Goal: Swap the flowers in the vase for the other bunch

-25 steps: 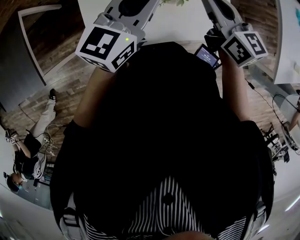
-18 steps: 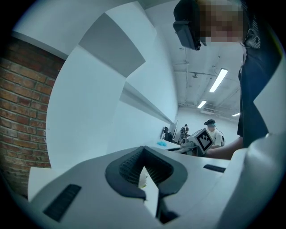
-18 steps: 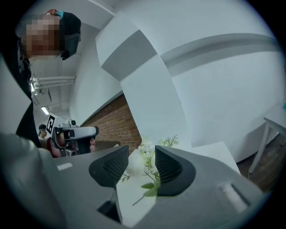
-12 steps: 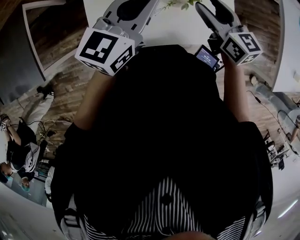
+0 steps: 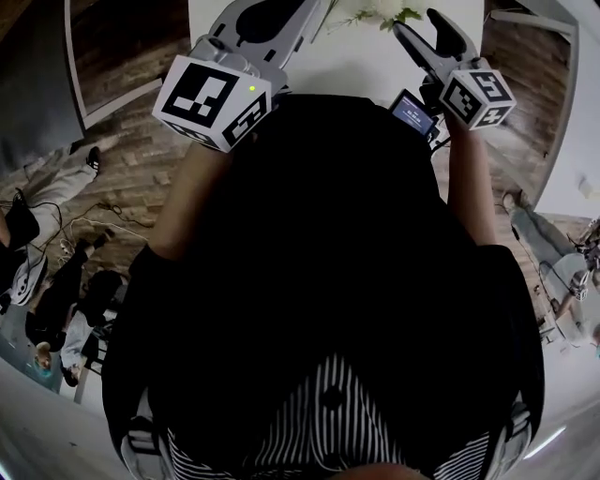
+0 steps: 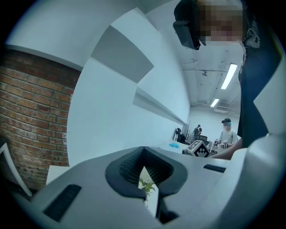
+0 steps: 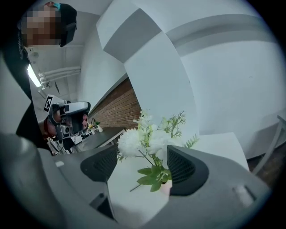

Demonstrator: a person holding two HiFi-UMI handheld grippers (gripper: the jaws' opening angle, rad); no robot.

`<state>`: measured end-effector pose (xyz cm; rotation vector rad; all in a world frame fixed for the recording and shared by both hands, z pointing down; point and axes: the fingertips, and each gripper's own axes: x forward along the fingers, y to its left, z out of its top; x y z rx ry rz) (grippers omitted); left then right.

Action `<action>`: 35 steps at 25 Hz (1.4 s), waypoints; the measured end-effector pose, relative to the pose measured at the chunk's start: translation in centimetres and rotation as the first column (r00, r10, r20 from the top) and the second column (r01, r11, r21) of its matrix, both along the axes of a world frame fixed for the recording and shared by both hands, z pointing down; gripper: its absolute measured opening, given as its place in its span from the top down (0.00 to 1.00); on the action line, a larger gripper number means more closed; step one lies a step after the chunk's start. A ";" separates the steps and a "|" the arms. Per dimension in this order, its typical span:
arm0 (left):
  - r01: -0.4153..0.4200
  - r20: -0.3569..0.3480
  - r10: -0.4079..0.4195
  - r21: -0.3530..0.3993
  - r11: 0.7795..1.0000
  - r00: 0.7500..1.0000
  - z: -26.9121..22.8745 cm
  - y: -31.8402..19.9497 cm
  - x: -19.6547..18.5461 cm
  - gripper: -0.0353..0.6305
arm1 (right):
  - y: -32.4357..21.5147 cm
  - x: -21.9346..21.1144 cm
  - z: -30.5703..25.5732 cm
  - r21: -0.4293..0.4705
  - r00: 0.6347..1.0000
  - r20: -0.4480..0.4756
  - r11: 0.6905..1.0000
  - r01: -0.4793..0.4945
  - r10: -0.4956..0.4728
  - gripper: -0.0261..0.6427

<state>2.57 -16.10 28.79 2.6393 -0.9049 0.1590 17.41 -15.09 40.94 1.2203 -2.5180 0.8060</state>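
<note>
A bunch of white flowers point(image 7: 147, 141) with green leaves stands on the white table point(image 7: 134, 197), seen in the gap of my right gripper point(image 7: 143, 154). Its jaws have just been opening and stand open; the stems run close to the right pad point(image 7: 185, 170), and I cannot tell if they touch. A pale pinkish rim point(image 7: 167, 187) shows under the leaves. In the head view the flowers point(image 5: 375, 13) peek in at the top edge, left of the right gripper point(image 5: 429, 28). My left gripper point(image 6: 143, 154) is shut on nothing, with green leaves point(image 6: 145, 184) far beyond it.
My own dark torso fills most of the head view. The white table point(image 5: 347, 52) lies ahead, and another white table point(image 5: 574, 141) lies at the right. People stand and sit on the wooden floor point(image 5: 112, 159) at left. A brick wall point(image 6: 27, 116) is on the left.
The right gripper has sunk toward the flowers and its jaws have spread apart. More of the flowers and table shows at the top of the head view. The left gripper has hardly shifted.
</note>
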 end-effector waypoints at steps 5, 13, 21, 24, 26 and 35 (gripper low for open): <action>0.034 0.010 -0.034 -0.021 0.999 0.999 -0.2 0.0 -1.3 0.94 | -0.6 0.5 1.6 -0.050 1.000 -0.020 0.999 -0.021 0.020 0.38; 0.104 0.039 -0.104 0.004 0.995 0.994 -0.6 2.5 -2.2 0.94 | -0.2 0.1 3.4 -0.056 0.999 -0.035 0.998 0.033 -0.035 0.28; 0.161 0.064 -0.161 0.006 0.987 0.985 0.2 4.9 -2.2 0.94 | 0.2 0.5 6.4 -0.072 0.994 -0.072 0.995 0.074 -0.079 0.25; 0.183 0.070 -0.184 0.012 0.983 0.980 0.0 6.5 -2.7 0.94 | 0.4 0.5 7.0 -0.077 0.994 -0.070 0.994 0.076 -0.081 0.24; 0.198 0.072 -0.198 0.014 0.980 0.978 -0.3 7.4 -3.0 0.94 | 0.4 0.6 7.3 -0.087 0.995 -0.063 0.994 0.070 -0.076 0.25; 0.249 0.065 -0.249 0.008 0.968 0.966 -0.5 8.2 -4.3 0.94 | -0.4 1.0 7.3 -0.068 0.996 -0.085 0.998 0.016 -0.022 0.59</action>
